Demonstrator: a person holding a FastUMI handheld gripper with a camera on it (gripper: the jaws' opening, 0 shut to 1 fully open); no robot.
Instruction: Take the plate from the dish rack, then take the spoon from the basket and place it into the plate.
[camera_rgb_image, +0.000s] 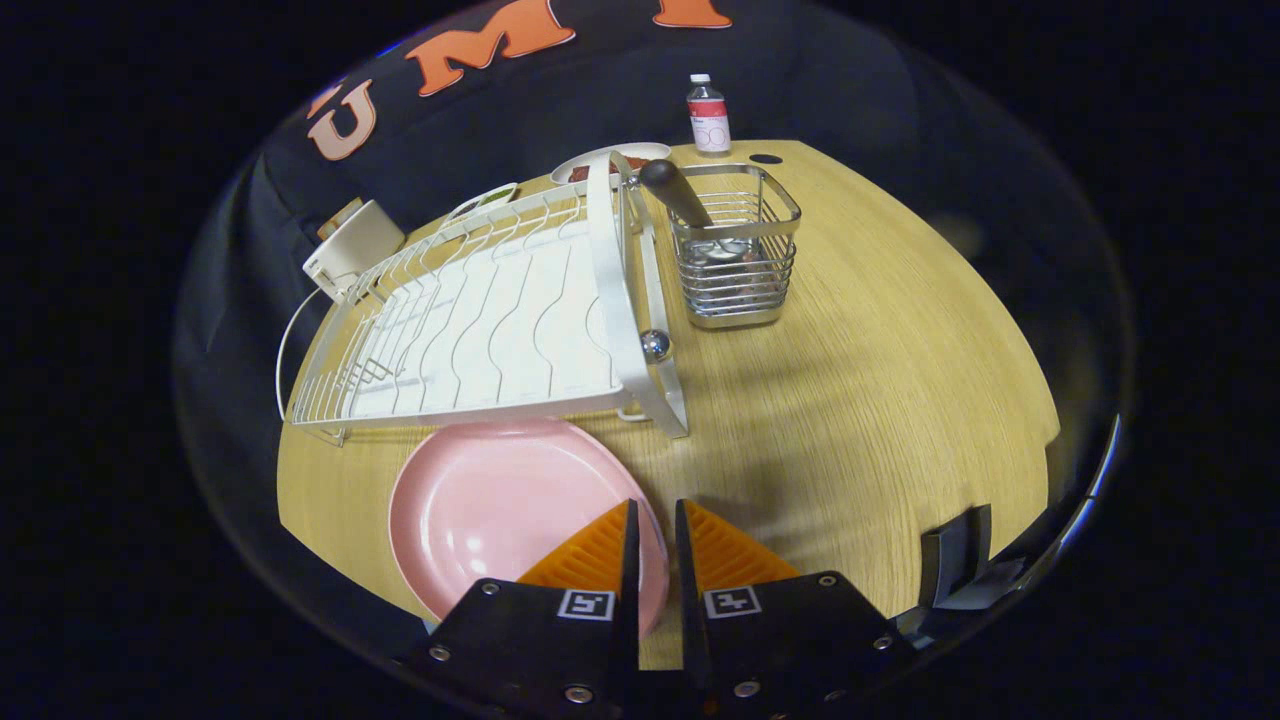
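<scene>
A pink plate (500, 510) lies flat on the wooden table (880, 380), just in front of the white wire dish rack (480, 310). My gripper (655, 505) is at the plate's right rim, and that rim runs through the narrow gap between the two fingers, which are closed on it. To the right of the rack stands a metal wire basket (740, 295). A spoon with a dark handle (675, 190) leans in it, handle up toward the rack and bowl down inside the basket.
A small bottle (708, 115) stands at the table's far edge behind the basket. A white dish (610, 160) sits behind the rack, and a white box-like device (350, 250) is at the rack's far left corner. Bare tabletop lies right of the gripper.
</scene>
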